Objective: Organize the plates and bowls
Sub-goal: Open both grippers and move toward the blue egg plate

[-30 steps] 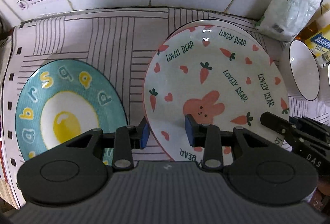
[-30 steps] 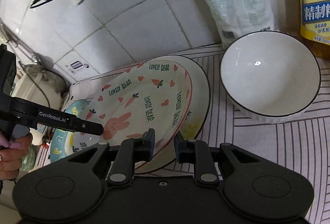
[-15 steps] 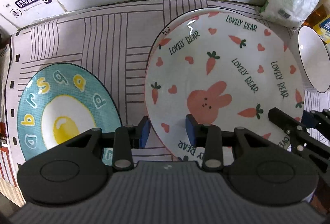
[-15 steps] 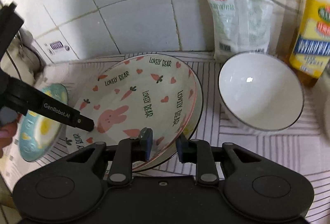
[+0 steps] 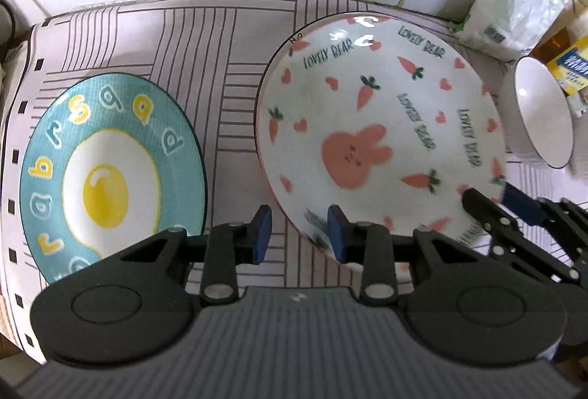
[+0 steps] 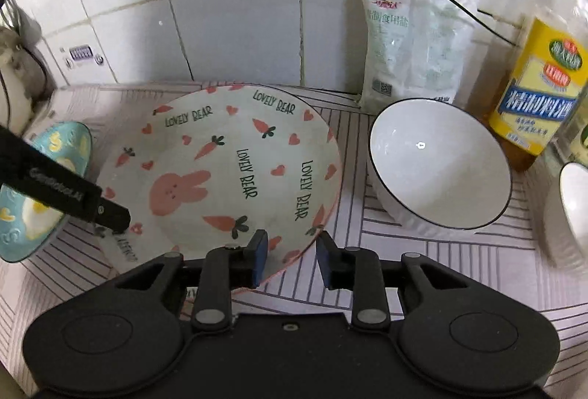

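The bunny plate (image 5: 375,127) (image 6: 228,171), printed "LOVELY BEAR", now lies on top of another plate whose black rim just shows behind it. My right gripper (image 6: 290,255) is open, its jaws astride the bunny plate's near right rim without gripping it. My left gripper (image 5: 299,233) is open, with its right pad over the bunny plate's near left rim. A teal egg plate (image 5: 106,174) (image 6: 33,189) lies flat to the left. A white bowl (image 6: 437,163) (image 5: 540,116) stands to the right.
A salt bag (image 6: 415,42) leans on the tiled wall behind the bowl. A yellow-labelled bottle (image 6: 536,86) stands at the right, with another white bowl's edge (image 6: 573,204) at the far right. A striped mat (image 5: 205,38) covers the counter.
The right gripper has opened and released the bunny plate, which has come down flatter onto the plate beneath. Both grippers have drawn back a little.
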Tool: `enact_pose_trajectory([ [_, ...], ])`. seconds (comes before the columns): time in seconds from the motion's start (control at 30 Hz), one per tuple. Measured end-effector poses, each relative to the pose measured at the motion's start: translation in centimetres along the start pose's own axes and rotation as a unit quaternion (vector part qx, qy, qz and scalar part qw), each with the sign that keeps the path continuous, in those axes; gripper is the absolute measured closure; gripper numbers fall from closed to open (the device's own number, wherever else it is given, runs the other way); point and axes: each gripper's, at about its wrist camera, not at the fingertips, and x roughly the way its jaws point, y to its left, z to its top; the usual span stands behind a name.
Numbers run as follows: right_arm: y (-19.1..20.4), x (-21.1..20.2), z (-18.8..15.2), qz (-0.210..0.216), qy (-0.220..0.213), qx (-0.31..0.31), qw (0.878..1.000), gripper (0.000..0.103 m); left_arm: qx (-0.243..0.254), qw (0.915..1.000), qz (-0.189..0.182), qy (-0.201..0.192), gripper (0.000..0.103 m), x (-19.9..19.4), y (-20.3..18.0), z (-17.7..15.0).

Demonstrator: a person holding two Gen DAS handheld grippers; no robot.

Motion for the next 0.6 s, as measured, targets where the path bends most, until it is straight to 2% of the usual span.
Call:
enact_pose_trajectory([
  [0.1, 0.1, -0.5, -0.4, 0.008, -0.019, -0.024, 1.0, 0.071, -0.008, 0.9999, -0.003, -0.008, 0.071, -0.9, 0.1, -1.0],
  [0.3, -0.5, -4.3, -0.8, 0.046, -0.04, -0.005, 0.998, 0.071, -0.03, 0.9992, -0.007, -0.024, 0.069, -4.7, 0.8, -2.7],
  [0.5, 0.0, -9.5, -0.4, 0.072, -0.062, -0.026, 0.995, 0.064, -0.03, 0.9972, -0.006, -0.068, 0.063, -10.5, 1.4, -5.1],
  [0.6, 1.0, -11.7, -0.5, 0.071, -0.079, -0.069, 0.992, 0.064, -0.025, 0.9948, -0.01, -0.098, 0.063, -12.8, 2.0, -6.2],
])
